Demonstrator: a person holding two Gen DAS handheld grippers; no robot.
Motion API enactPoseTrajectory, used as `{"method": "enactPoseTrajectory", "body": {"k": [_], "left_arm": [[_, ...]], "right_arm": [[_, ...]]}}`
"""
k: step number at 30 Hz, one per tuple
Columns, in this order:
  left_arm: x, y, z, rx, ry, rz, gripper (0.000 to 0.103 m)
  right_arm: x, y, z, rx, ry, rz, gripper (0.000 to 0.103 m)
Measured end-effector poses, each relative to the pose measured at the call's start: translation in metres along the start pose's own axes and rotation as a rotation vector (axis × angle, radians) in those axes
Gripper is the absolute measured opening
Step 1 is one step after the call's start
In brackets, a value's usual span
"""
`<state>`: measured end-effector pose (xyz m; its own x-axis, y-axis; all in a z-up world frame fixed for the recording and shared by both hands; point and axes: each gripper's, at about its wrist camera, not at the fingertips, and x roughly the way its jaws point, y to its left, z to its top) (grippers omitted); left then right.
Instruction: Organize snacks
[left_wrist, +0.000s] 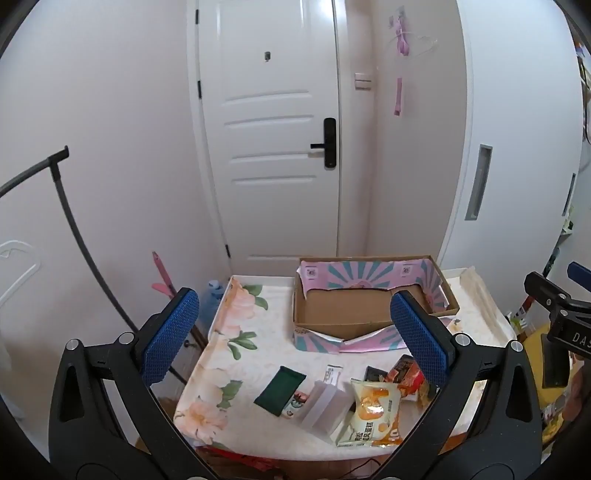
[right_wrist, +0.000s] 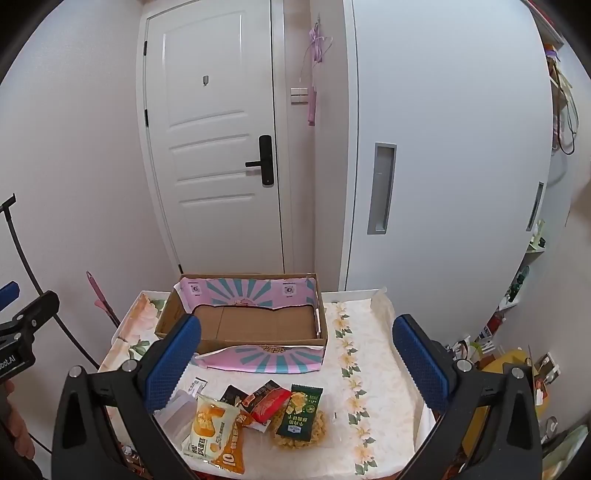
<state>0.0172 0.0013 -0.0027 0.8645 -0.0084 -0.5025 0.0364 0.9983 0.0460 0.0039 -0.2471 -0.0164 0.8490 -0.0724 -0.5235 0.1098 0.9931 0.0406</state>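
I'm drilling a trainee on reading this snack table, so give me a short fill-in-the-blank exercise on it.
1. The cardboard box holds ____ snacks.
2. The snack packets lie on the floral tablecloth, ____ the box.
3. The orange packet lies ____ the dark green packet, seen from the right wrist.
4. Both grippers, left gripper and right gripper, have their fingers ____.

Missing words: no; outside; left of; open

The left gripper and the right gripper are both hovering above the table, jaws spread wide, gripping nothing.
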Motion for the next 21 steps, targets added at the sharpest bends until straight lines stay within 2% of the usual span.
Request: {"method": "enactPoseTrajectory", "body": {"k": [21], "left_arm": [[0.008,0.003,0.001,-0.018,-0.003,-0.02,0.103]], "right_arm": [[0.014,0.008,0.003,0.003,0.006,0.011,0.103]]}}
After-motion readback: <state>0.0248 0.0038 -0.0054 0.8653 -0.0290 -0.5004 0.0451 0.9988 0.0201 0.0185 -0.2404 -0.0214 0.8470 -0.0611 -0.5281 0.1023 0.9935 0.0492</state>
